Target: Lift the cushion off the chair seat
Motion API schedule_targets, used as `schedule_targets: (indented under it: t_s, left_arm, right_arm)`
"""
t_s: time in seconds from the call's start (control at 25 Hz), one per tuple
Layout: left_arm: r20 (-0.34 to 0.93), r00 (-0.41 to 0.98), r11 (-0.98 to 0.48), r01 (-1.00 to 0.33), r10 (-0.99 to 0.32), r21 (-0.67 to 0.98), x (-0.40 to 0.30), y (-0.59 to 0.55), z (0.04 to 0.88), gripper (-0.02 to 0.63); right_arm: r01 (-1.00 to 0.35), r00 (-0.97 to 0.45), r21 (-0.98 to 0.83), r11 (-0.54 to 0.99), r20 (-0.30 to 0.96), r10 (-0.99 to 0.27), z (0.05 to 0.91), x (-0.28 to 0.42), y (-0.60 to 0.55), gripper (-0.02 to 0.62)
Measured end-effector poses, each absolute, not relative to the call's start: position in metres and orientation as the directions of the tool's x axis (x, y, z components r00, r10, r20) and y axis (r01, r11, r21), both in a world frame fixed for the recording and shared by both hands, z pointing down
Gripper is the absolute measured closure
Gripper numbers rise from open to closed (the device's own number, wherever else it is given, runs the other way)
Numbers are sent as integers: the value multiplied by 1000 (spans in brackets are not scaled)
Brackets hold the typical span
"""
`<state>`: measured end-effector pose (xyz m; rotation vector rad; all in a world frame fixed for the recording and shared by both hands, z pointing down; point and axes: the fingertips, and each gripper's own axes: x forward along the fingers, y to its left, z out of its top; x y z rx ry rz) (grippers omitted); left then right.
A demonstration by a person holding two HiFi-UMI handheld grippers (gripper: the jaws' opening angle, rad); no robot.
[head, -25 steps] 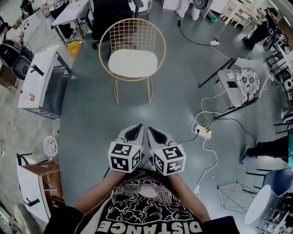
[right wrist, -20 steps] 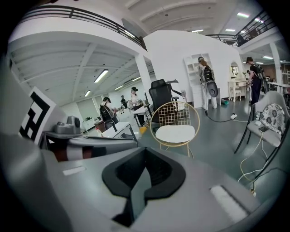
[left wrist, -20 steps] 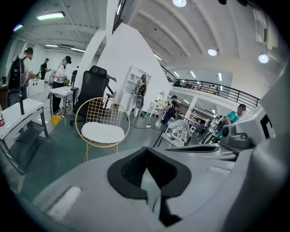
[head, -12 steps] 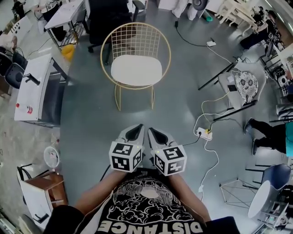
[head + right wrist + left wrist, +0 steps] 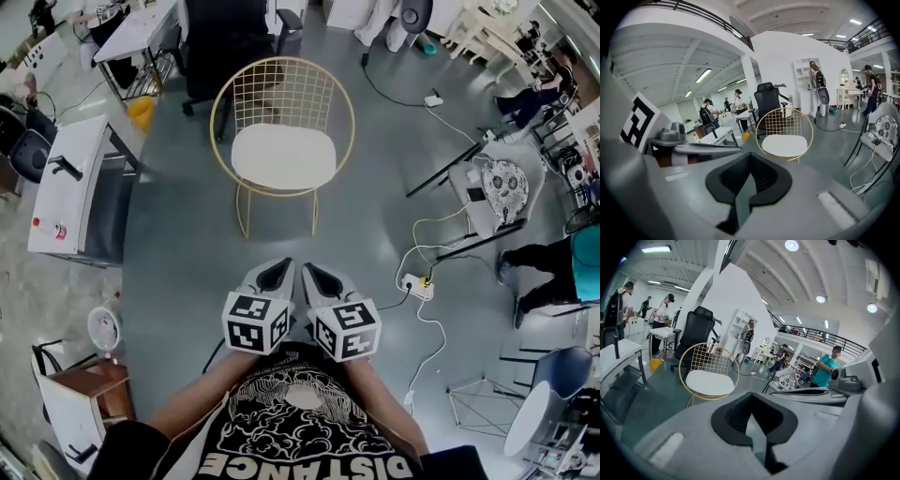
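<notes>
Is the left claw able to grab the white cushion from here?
Probably not yet. The left claw is shut, close to the person's body, and the cushion lies on the chair seat, away across the floor. Nothing blocks the way.

Head view overhead; both gripper views face chair point(image 5: 281, 94).

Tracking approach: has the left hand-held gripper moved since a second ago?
Yes. The left hand-held gripper is closer to the chair.
</notes>
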<state>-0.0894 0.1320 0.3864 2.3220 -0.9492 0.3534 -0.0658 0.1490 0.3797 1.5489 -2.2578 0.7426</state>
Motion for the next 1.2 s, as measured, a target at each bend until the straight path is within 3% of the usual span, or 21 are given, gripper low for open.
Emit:
schedule_targets:
  t_s: [1.2]
  left_arm:
    - [543, 496, -398, -868, -678, 296, 16, 14, 412, 615]
  right_arm:
    - [-784, -620, -402, 473, 459, -636, 405, 44, 20, 595]
